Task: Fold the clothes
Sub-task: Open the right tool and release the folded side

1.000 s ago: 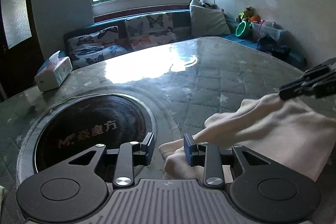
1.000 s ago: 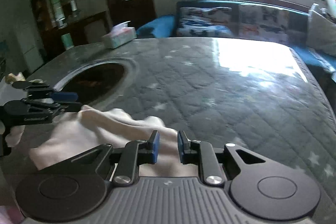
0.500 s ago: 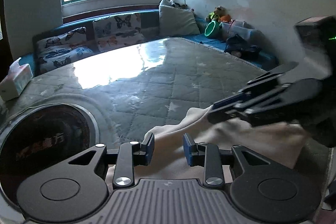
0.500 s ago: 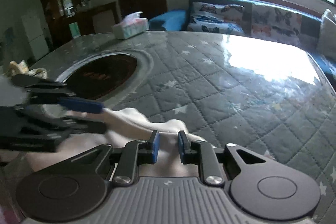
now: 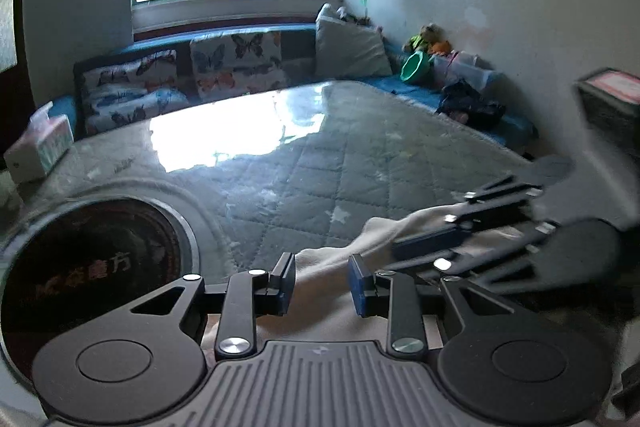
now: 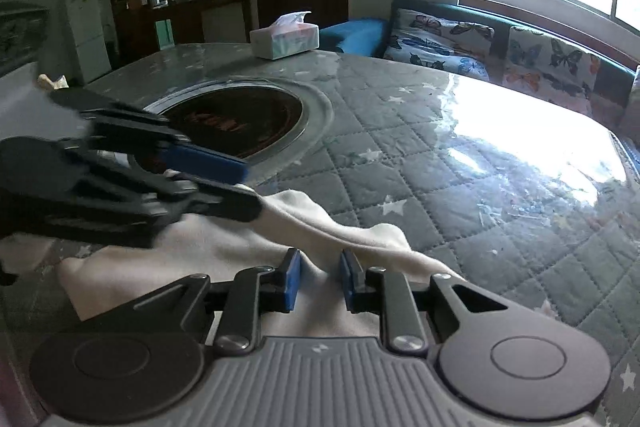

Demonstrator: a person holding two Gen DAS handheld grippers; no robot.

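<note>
Cream garment (image 6: 224, 255) — rumpled, partly folded — lies on the table.

Left hand-held gripper (image 5: 322, 283) and right hand-held gripper (image 6: 319, 279), jaws parted, close together, crossing.

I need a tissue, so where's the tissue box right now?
The tissue box sits at the table's far edge in the right wrist view, beyond the dark round inset; the left wrist view shows it far left.

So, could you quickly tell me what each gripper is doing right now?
Left gripper: open, over the cream garment, gripping nothing.
Right gripper: open, over the same garment, gripping nothing.
</note>
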